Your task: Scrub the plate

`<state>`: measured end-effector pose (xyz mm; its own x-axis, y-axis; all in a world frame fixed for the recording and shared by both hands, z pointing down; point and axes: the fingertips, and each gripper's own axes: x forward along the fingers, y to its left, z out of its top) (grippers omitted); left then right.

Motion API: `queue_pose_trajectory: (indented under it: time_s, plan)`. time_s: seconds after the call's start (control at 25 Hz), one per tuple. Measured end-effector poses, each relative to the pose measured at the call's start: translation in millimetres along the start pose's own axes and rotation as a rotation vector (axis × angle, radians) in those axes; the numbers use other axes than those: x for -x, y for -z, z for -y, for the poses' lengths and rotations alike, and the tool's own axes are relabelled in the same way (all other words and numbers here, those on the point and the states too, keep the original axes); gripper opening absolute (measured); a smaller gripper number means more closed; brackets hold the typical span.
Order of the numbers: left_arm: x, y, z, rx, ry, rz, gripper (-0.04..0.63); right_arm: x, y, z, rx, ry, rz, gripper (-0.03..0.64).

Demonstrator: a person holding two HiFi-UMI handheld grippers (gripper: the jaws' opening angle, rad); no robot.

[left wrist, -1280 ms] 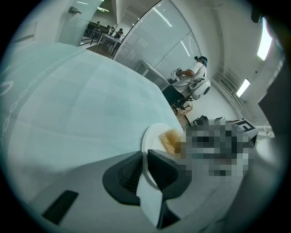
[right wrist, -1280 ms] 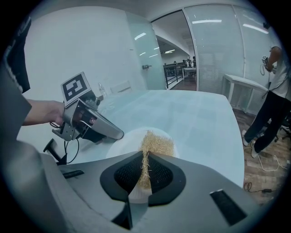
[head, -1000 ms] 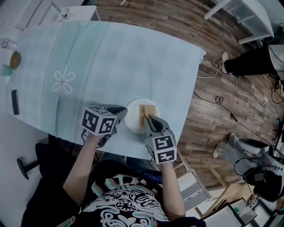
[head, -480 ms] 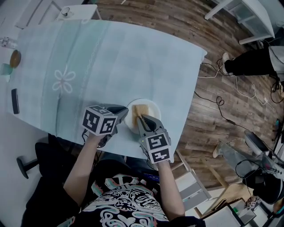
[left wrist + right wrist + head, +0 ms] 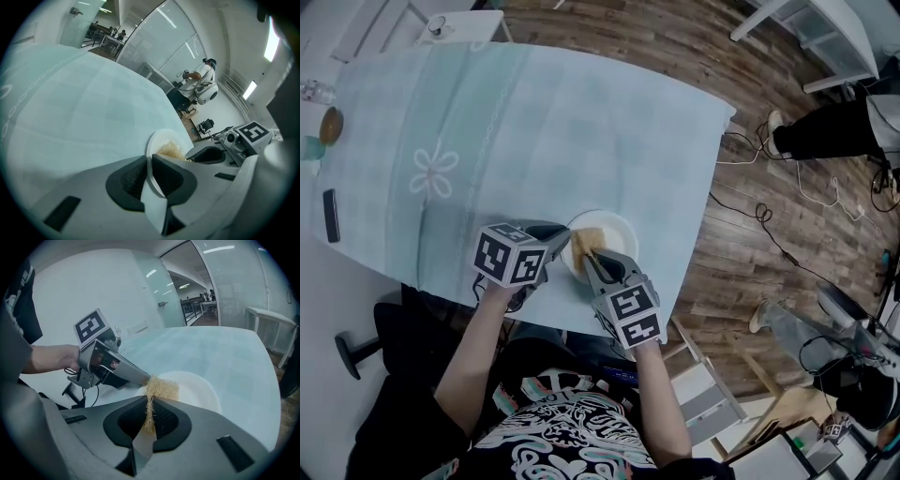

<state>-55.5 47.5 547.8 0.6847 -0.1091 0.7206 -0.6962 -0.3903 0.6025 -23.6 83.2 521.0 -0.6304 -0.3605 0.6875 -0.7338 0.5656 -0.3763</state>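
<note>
A white plate lies near the front edge of the table. My left gripper is shut on the plate's left rim, which stands between its pads. My right gripper is shut on a tan fibrous scrubber, which rests on the left part of the plate, close to the left gripper's tip. In the head view the scrubber shows as a tan patch on the plate, partly hidden by the right gripper.
A pale teal cloth with a flower pattern covers the table. A dark phone-like slab, a small bowl and a cup lie at the far left. The table's right edge drops to a wooden floor with cables.
My right gripper has slid the scrubber leftward across the plate, toward the left gripper. The left gripper and the plate have stayed put.
</note>
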Motion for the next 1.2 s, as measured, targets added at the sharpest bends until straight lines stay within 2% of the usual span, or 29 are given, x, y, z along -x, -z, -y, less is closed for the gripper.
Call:
queue_pose_trajectory:
  time_s: [0.52,1.2]
  plan:
    - [1,-2,1,-0.007,0.001,-0.004,0.049,16,12,8,-0.025,0.006,0.001,0.026]
    - [-1,-3,3,-0.008,-0.018,0.000,0.049,42,13,44,-0.042,0.121,0.071,0.028]
